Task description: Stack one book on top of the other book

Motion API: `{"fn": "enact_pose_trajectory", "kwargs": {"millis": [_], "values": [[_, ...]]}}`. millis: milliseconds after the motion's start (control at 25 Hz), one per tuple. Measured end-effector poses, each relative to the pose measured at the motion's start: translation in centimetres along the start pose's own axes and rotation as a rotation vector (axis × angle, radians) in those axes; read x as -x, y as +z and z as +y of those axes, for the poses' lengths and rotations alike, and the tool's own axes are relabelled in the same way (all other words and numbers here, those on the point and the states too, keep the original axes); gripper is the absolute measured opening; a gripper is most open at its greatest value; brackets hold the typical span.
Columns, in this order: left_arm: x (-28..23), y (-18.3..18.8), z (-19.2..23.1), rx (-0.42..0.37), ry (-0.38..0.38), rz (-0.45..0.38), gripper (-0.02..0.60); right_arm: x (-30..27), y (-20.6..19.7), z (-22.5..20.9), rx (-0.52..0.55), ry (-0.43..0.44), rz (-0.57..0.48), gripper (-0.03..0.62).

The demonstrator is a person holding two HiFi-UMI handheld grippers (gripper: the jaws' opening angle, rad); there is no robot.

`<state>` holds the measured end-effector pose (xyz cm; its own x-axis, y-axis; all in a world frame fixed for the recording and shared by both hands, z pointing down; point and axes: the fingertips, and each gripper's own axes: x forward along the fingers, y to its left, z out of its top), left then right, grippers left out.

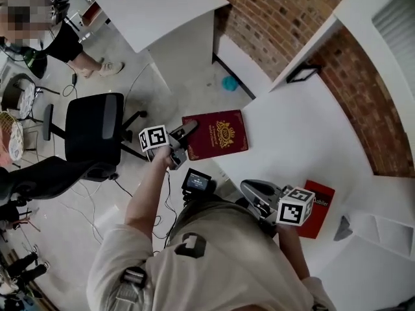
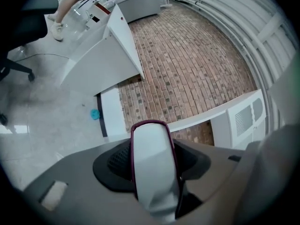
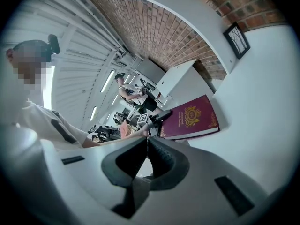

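A maroon book (image 1: 217,133) with a gold crest is held at the near left corner of the white table (image 1: 292,128). My left gripper (image 1: 186,133) is shut on its left edge. In the left gripper view the book (image 2: 152,158) shows end-on between the jaws, white pages rimmed in maroon. A red book (image 1: 316,207) lies flat on the table by my right gripper (image 1: 248,190). That gripper (image 3: 146,142) is shut with nothing in it, its pads touching. From it the maroon book (image 3: 190,118) lies ahead.
A black office chair (image 1: 91,131) stands on the floor left of the table, with cables around it. Beyond are a white desk (image 1: 155,8), a brick wall (image 1: 272,18) and a small teal object (image 1: 229,83) on the floor. A person (image 1: 71,44) stands at the far left.
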<state>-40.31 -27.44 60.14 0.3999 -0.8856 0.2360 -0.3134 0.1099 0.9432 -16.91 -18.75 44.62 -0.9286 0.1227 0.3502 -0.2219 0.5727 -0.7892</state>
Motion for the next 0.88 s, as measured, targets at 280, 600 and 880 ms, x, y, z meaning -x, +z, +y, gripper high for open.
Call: {"fn": "enact_pose_trajectory", "kwargs": {"millis": [280, 600, 880], "values": [[1.7, -0.1, -0.9, 0.062, -0.007, -0.097, 0.215, -0.6, 1.0, 0.3, 0.040, 0.055, 0.022, 0.008], [5.8, 0.8, -4.2, 0.175, -0.101, -0.233, 0.215, -1.4, 0.3, 2.8, 0.055, 0.056, 0.047, 0.008], [10.2, 2.1, -4.3, 0.194, -0.116, -0.377, 0.215, -2.9, -1.8, 3.5, 0.035, 0.078, 0.046, 0.008]]}}
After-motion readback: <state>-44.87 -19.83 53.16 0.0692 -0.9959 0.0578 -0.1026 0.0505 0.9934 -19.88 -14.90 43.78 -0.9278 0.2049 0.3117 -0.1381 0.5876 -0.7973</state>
